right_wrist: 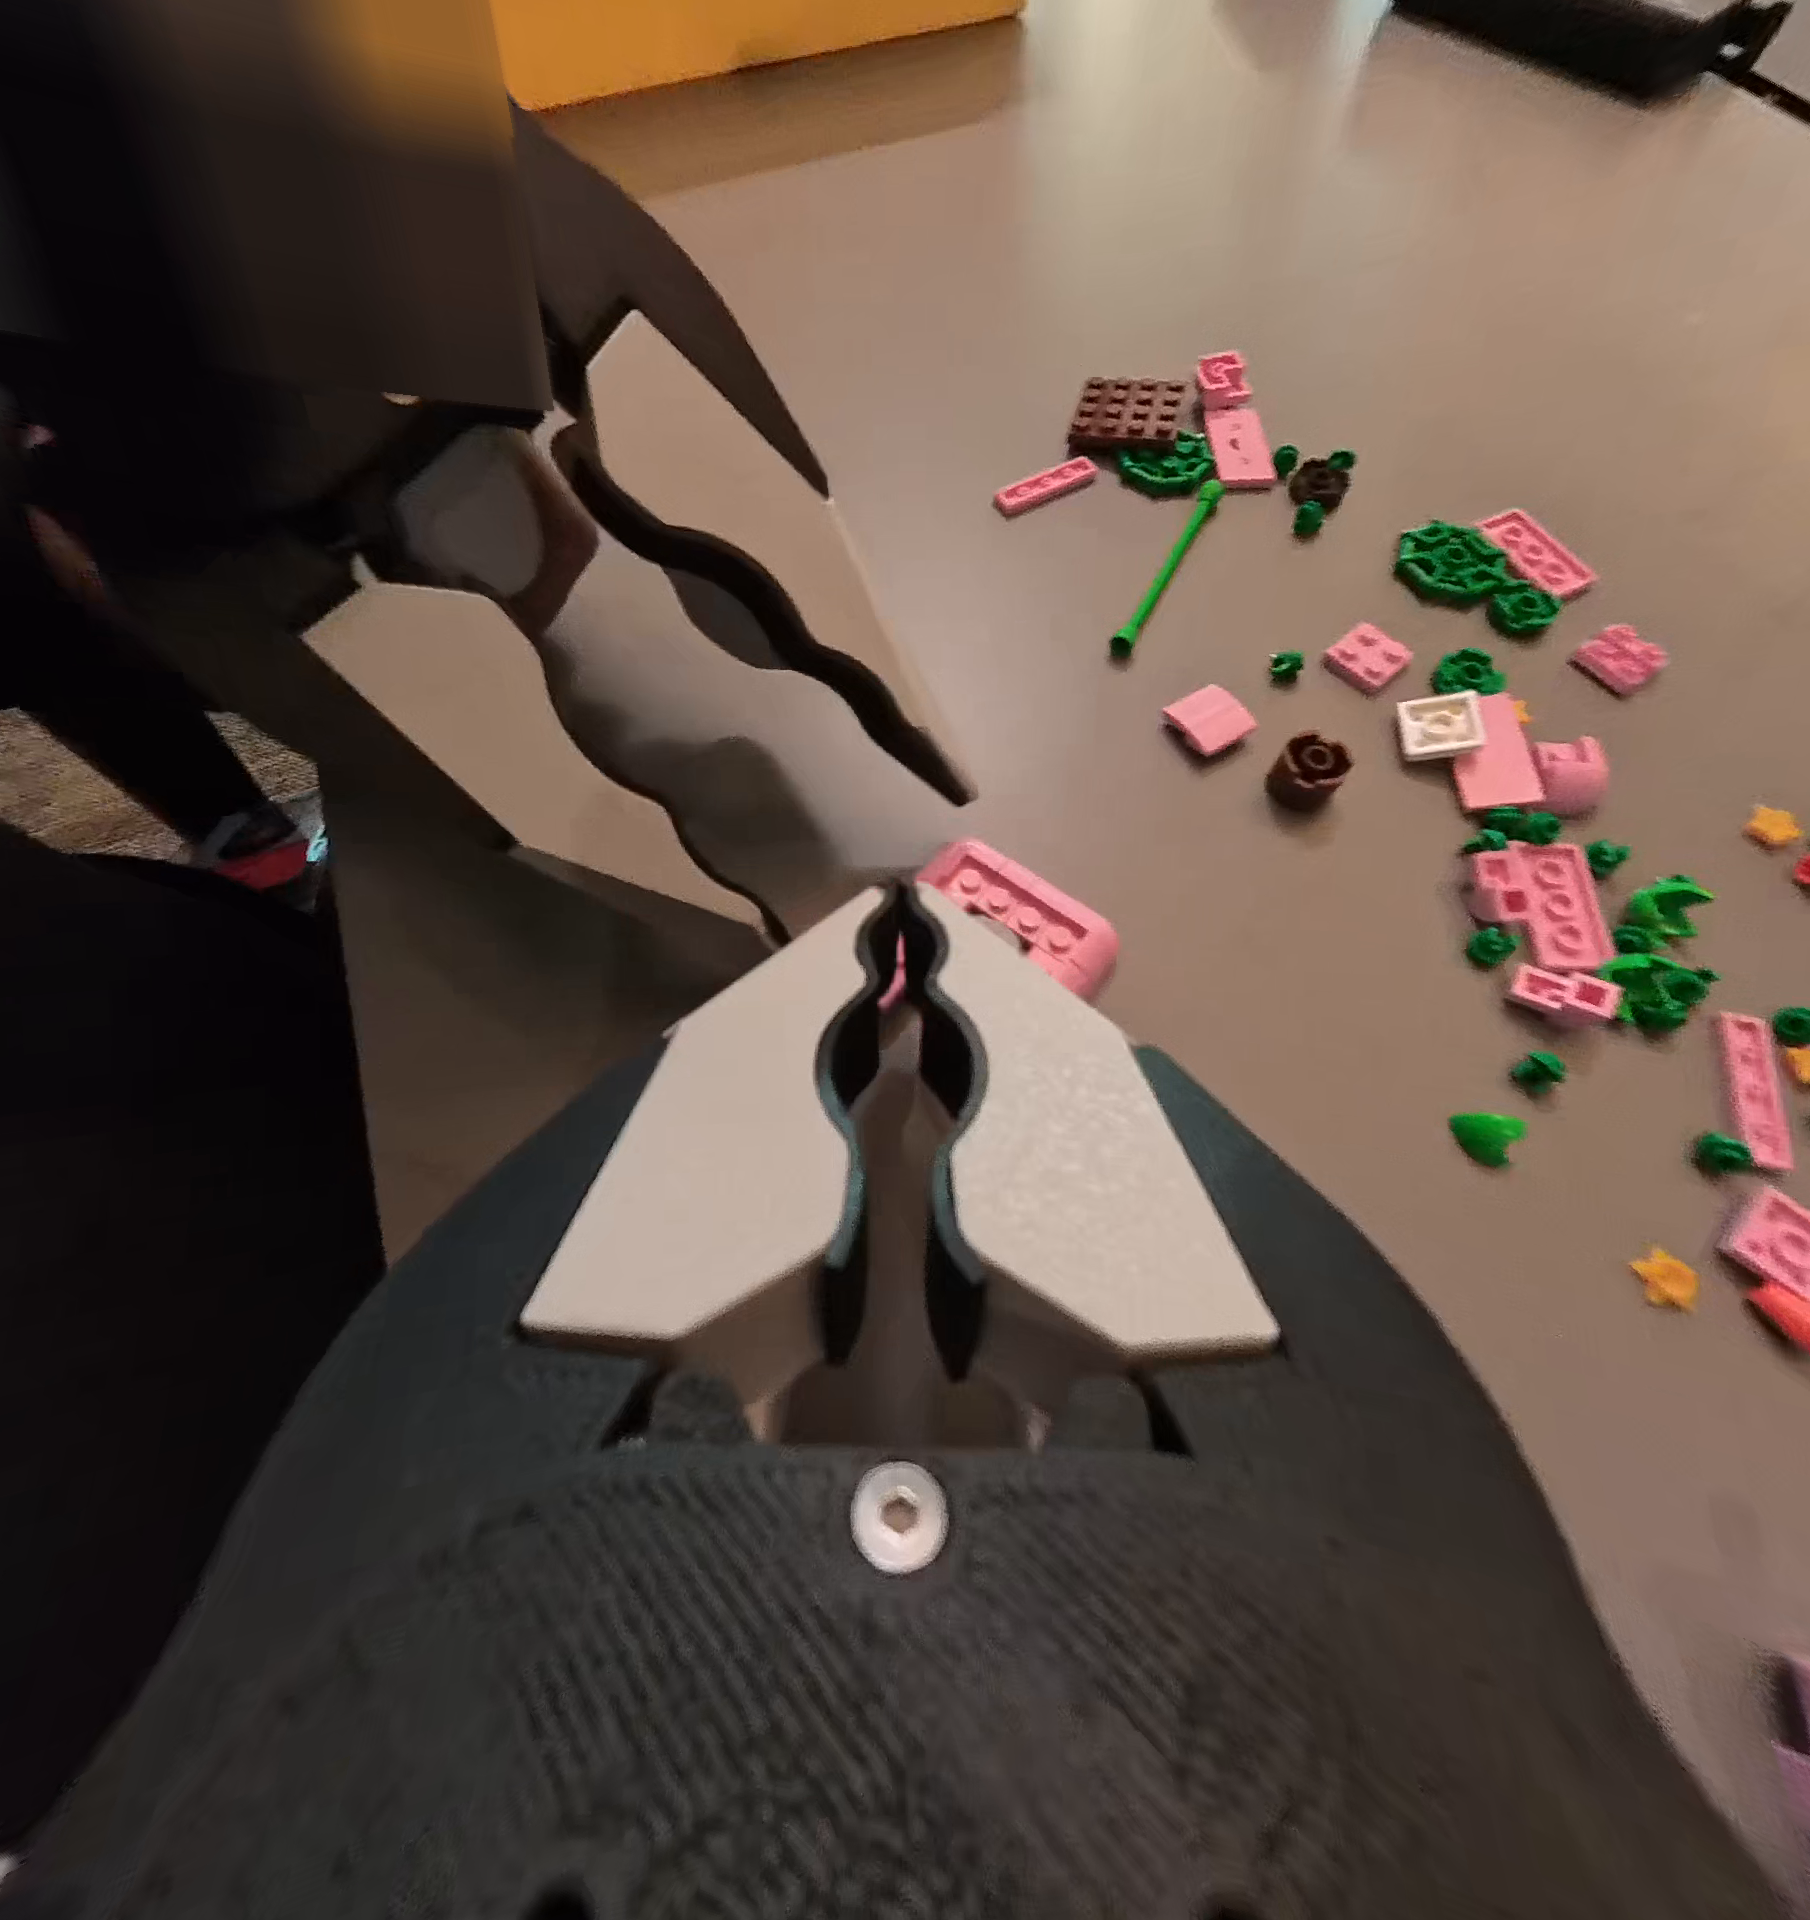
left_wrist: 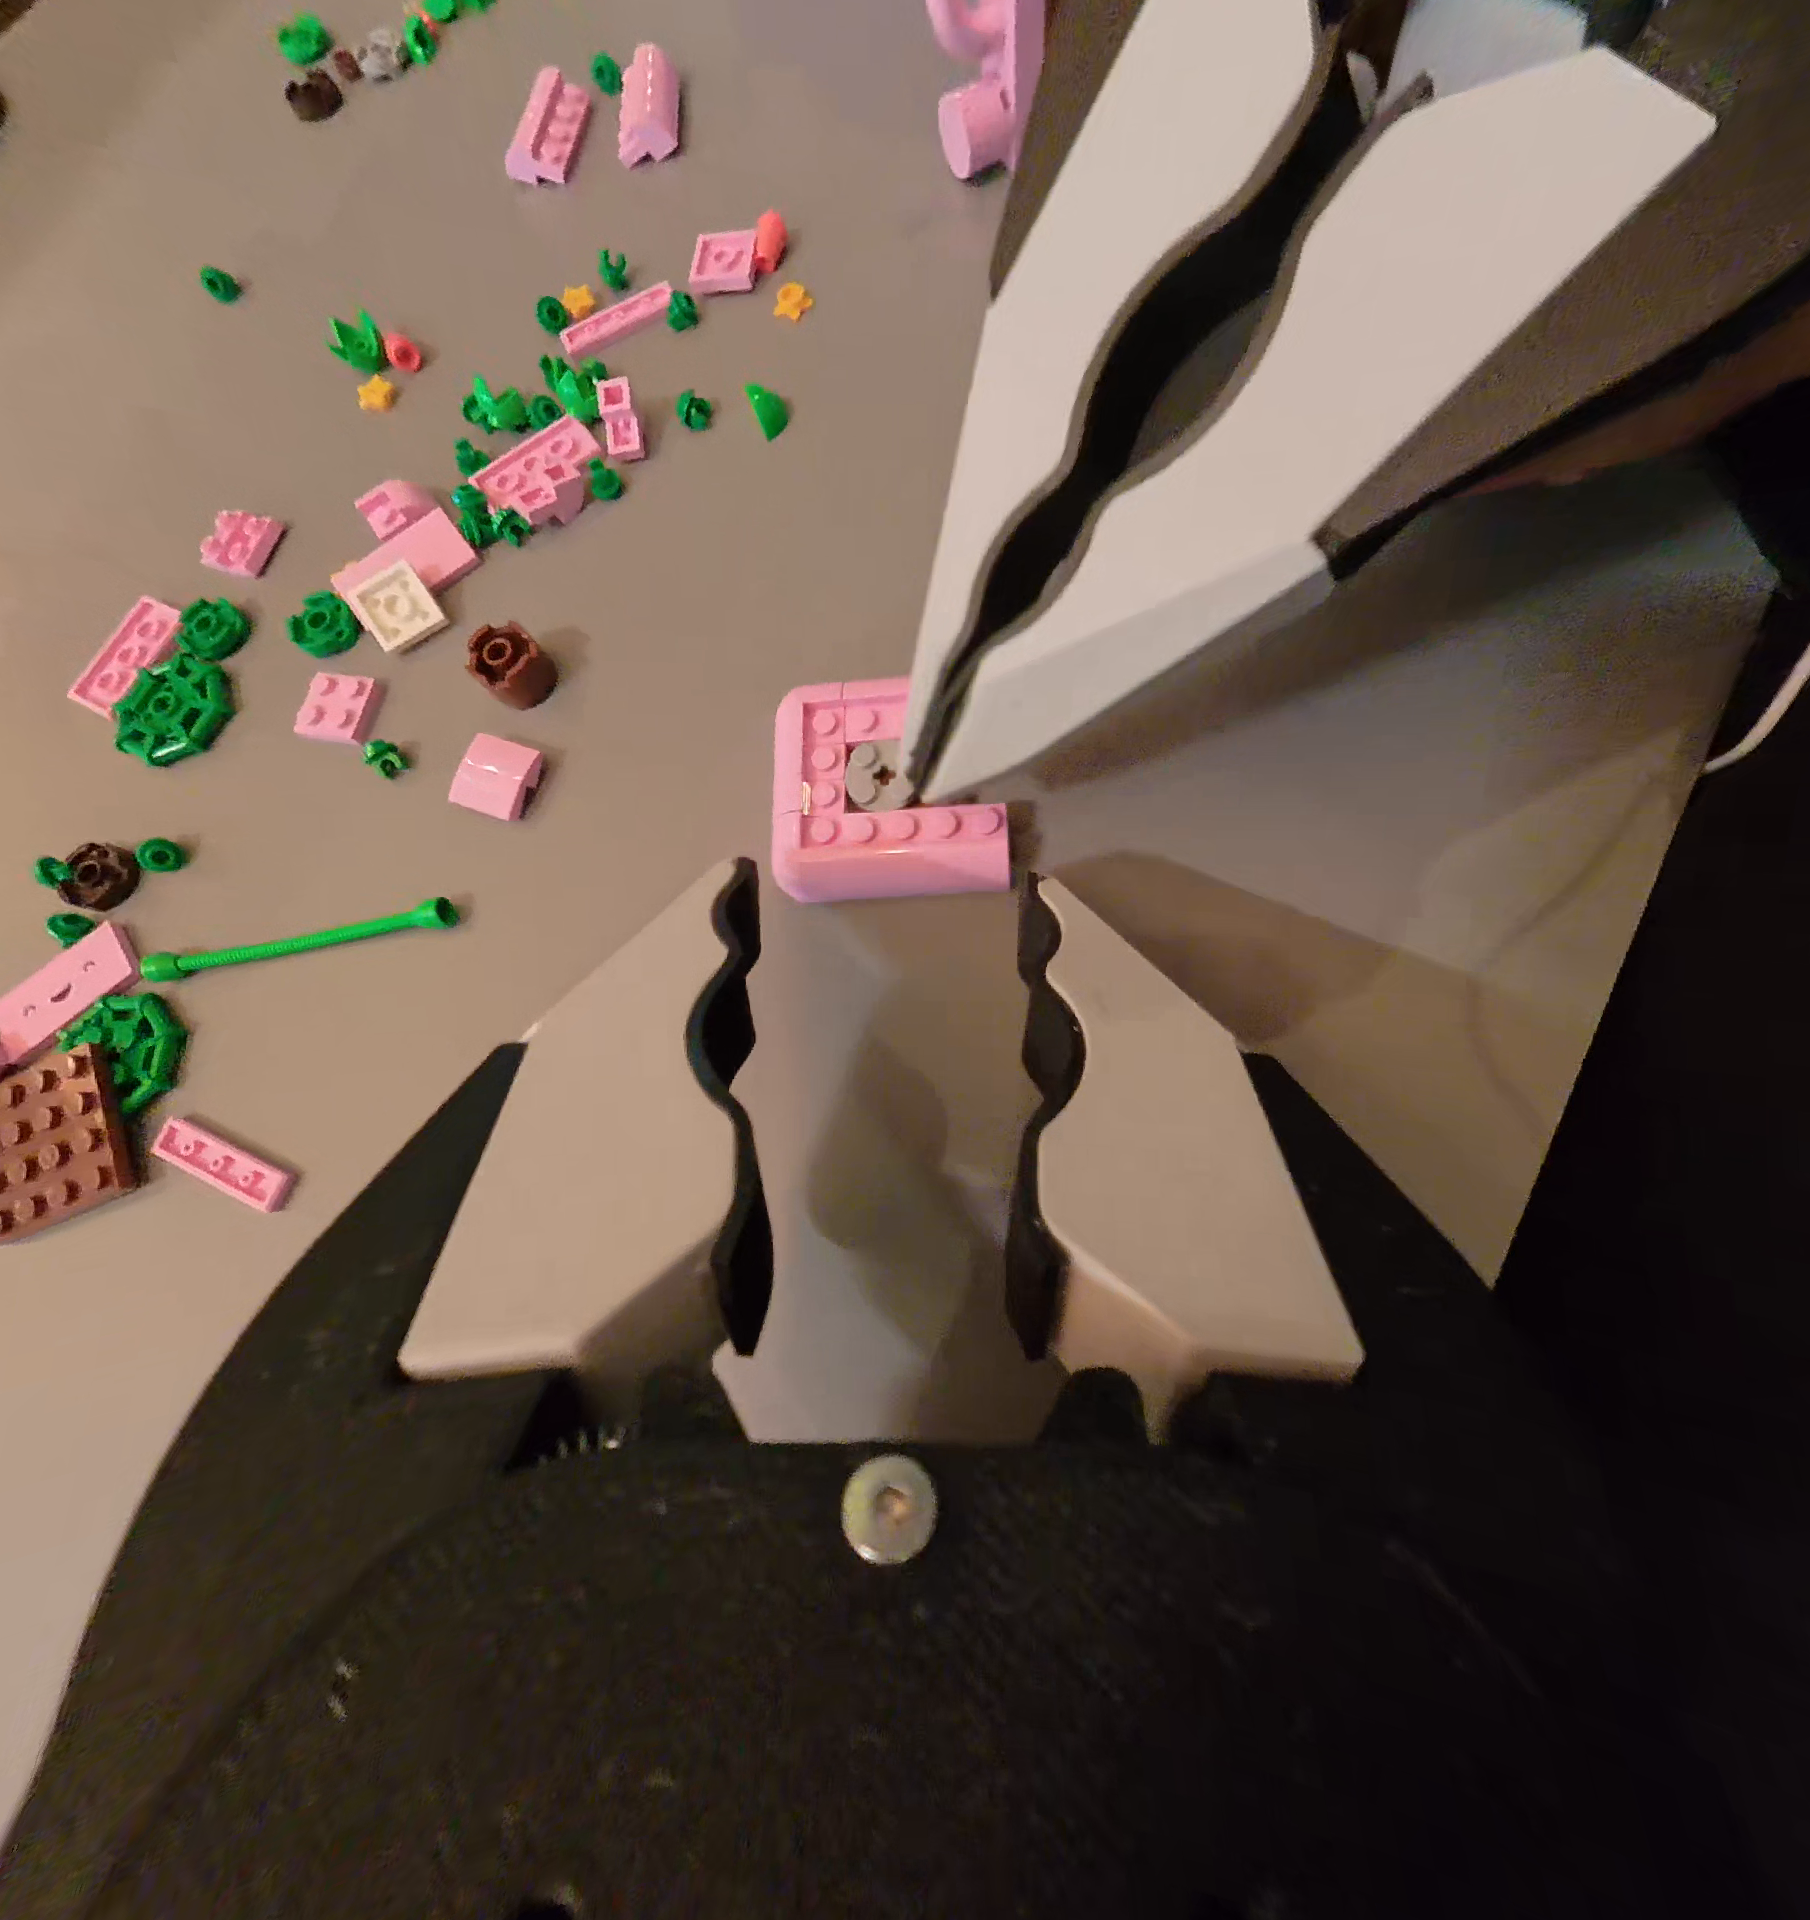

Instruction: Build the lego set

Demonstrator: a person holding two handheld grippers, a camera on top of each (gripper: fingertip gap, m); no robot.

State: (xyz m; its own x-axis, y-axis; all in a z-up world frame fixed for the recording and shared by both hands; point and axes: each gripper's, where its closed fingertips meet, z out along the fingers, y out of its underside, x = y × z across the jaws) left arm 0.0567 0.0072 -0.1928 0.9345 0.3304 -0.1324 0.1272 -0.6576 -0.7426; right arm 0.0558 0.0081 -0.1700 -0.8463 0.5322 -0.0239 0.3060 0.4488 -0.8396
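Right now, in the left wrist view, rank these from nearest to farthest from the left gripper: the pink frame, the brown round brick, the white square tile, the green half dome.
From the left gripper:
1. Pink frame, just ahead of the fingertips.
2. Brown round brick, ahead, left.
3. White square tile, further left.
4. Green half dome, far ahead.

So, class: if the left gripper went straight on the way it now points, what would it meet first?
Most likely the pink frame, lying just ahead of the open left gripper. The right gripper, nearly shut, already has its tips inside that frame, though depth is unclear.
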